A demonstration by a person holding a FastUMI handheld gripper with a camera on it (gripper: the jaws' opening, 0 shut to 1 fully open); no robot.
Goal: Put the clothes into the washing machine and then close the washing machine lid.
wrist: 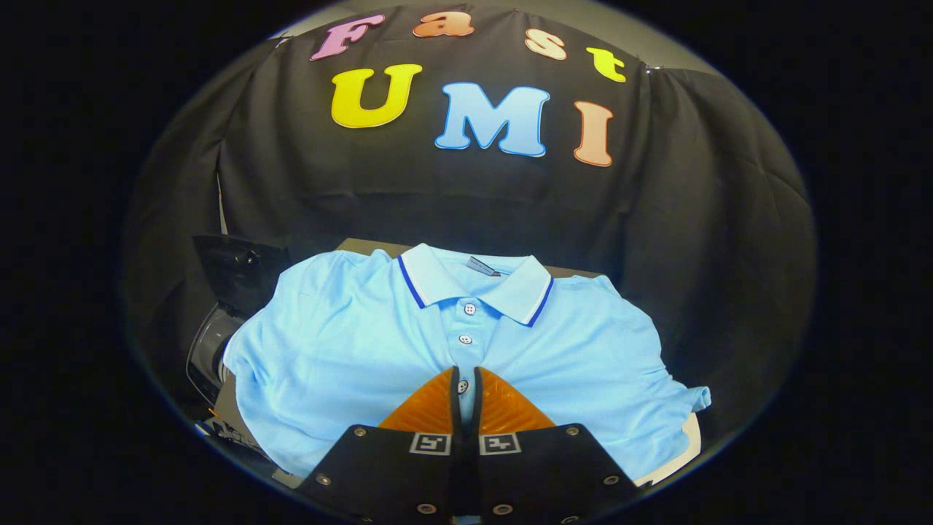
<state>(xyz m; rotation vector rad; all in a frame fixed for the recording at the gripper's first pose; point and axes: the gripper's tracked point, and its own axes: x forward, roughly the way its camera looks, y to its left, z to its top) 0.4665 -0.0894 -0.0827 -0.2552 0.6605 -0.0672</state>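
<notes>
Your tongs [466, 379], nearly together, sit over the polo shirt [350, 357] placket; the washing machine [219, 328] lies off the table's left edge.

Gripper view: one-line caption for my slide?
Gripper fingers nearly closed over the placket of a flat blue polo shirt, washing machine beside it.
</notes>
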